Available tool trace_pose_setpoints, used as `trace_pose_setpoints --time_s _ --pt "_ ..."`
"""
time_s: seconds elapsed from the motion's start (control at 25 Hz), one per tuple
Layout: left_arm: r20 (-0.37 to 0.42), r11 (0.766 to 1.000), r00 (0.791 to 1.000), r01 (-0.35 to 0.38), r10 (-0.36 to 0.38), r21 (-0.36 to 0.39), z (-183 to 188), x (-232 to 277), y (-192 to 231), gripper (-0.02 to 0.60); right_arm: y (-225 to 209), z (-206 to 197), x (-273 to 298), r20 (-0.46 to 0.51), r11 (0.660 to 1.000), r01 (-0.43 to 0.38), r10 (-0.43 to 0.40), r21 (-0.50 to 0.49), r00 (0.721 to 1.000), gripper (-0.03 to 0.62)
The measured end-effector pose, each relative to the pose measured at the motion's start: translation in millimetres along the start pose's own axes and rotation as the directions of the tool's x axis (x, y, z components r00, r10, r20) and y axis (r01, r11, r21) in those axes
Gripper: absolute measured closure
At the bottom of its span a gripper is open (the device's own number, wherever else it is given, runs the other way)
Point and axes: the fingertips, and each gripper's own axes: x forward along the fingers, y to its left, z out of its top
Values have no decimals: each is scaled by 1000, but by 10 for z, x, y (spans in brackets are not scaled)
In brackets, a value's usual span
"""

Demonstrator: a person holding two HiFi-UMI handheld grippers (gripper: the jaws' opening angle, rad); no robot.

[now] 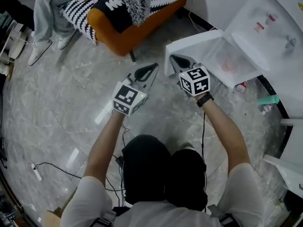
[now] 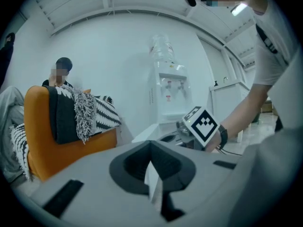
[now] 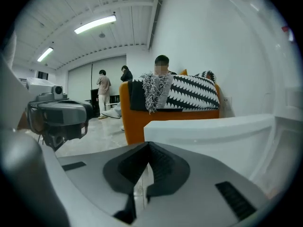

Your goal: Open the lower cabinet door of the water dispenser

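The white water dispenser (image 1: 274,22) stands at the upper right of the head view, and its lower cabinet door (image 1: 189,45) is swung out toward the left, showing the cabinet inside (image 1: 227,63). My right gripper (image 1: 174,58) is shut with nothing in it, its tips just beside the door's free edge. In the right gripper view the door (image 3: 208,129) is a white panel right beyond the closed jaws (image 3: 147,146). My left gripper (image 1: 155,66) hovers left of the door, also shut and empty. From the left gripper (image 2: 150,144) I see the dispenser (image 2: 170,93) farther off.
An orange sofa (image 1: 128,32) with a black-and-white throw stands behind the grippers, and a person (image 1: 52,13) sits on it. Small bottles (image 1: 268,100) lie on the floor right of the dispenser. A cable and power strip (image 1: 35,171) lie at lower left. Two people (image 3: 103,93) stand far back.
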Motion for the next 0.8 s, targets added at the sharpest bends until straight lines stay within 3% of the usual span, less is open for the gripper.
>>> trace_pose_setpoints --time_s 0.48,0.64,0.8 --pt "19 999 1000 -16 17 -31 -279 136 285 571 -530 294 981 45 990 91 -86 -112 995 585" --pt "10 997 999 -34 35 -69 -291 129 334 571 -520 323 956 65 990 81 -74 -115 995 585" --pt "-6 993 999 -49 49 -105 -127 104 303 571 -498 324 803 10 996 73 -72 -60 997 585"
